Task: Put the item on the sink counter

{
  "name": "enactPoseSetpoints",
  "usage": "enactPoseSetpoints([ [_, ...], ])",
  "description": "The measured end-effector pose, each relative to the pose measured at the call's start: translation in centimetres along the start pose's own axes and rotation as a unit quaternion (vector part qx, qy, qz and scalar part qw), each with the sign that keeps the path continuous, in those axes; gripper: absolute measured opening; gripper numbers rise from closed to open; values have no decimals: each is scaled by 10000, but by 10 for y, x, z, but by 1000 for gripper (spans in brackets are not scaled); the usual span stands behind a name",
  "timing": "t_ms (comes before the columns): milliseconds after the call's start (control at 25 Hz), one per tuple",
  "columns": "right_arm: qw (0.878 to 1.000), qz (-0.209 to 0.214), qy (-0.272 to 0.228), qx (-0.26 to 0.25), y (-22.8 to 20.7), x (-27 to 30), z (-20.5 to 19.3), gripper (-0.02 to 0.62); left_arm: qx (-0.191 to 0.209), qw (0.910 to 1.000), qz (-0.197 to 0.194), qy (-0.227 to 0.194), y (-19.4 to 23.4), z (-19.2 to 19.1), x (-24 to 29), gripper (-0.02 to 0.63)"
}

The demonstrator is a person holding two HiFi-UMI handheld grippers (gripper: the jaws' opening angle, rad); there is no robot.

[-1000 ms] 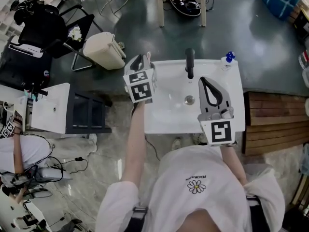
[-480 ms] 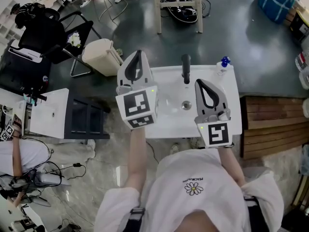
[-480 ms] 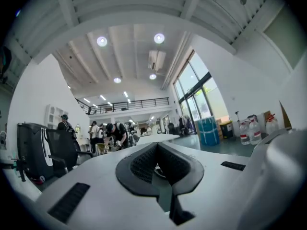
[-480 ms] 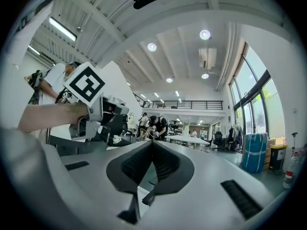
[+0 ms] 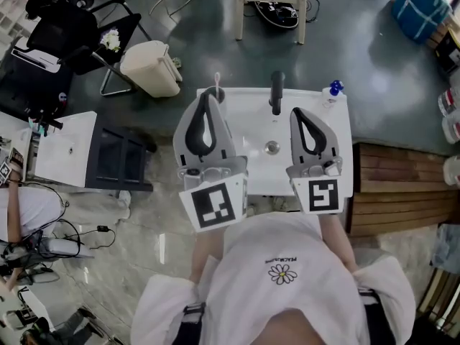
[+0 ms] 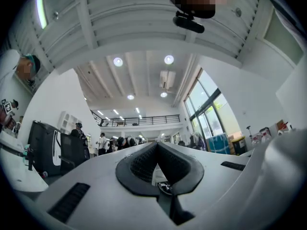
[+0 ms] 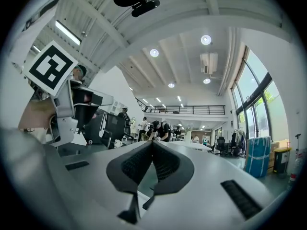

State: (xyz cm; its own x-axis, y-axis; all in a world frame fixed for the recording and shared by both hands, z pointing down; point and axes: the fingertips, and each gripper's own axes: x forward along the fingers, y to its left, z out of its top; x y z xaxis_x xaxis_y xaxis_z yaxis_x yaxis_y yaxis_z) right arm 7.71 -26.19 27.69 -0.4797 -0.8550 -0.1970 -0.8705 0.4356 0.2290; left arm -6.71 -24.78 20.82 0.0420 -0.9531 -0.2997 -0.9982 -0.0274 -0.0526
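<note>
The cup with a pink toothbrush already stands on the far-left corner of the sink counter, so the step in hand is probably a clean retreat, drawing back toward the near side without brushing it. The 2 tools, left gripper and right gripper, are raised side by side over the basin and tilted upward. Each has its jaws pressed together and holds nothing.

Glossy white sink counter, matt black faucet
</note>
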Motion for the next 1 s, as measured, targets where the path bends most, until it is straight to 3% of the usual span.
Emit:
enactPoseSetpoints([
  [400, 9999, 89, 63, 90, 3, 0, -8, 6, -47, 9992, -68, 398, -4, -43, -22, 14],
  [1000, 9999, 150, 27, 45, 5, 1, -6, 6, 15, 9986, 90, 524, 2, -48, -24, 14],
])
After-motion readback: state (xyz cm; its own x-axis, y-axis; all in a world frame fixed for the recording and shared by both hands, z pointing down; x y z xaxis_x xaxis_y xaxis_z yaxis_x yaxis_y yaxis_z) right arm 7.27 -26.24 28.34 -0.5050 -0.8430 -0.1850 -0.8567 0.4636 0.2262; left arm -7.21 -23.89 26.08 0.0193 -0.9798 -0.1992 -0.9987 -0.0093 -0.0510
